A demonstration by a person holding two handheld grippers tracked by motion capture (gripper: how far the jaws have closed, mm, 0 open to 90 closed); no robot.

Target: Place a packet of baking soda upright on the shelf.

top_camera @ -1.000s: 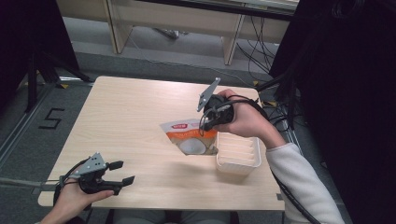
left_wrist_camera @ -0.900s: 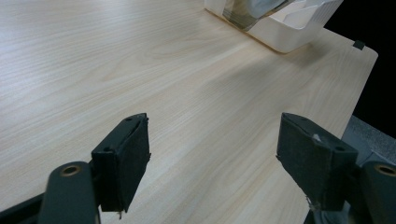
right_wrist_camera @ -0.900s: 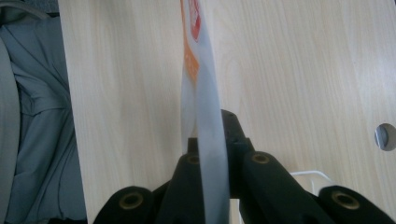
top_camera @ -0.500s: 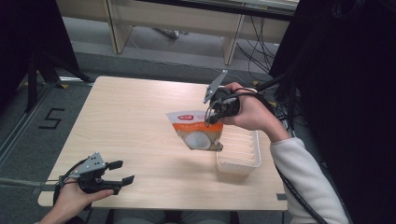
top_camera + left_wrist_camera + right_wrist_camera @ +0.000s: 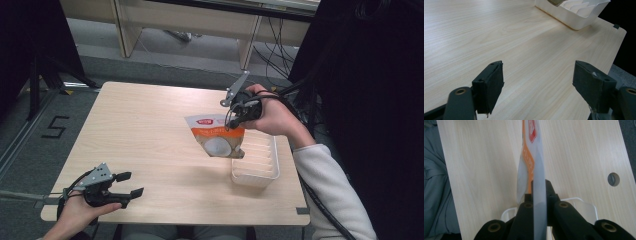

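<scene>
Right hand-held gripper [image 5: 234,116]: clamped on orange-white pouch [image 5: 216,136], lifted beside white ribbed tray [image 5: 256,172]; left hand-held gripper [image 5: 129,184]: jaws apart, well apart from tray, over counter [image 5: 145,130].

Orange-and-white pouch [image 5: 216,136], white tray [image 5: 260,165], pale wood table [image 5: 145,135].

The high view looks down and forward from above the near edge of the table [image 5: 150,130], far enough back to take in the whole top and some floor behind it.

The left gripper view sits low and close to the wood near the near left corner. It looks across the table [image 5: 524,45] toward the tray [image 5: 576,15] by the right edge.

The right gripper view looks almost straight down, very close to the bag [image 5: 534,170], with the tray [image 5: 586,207] under it.

All three share the table and the tray [image 5: 260,165].
</scene>
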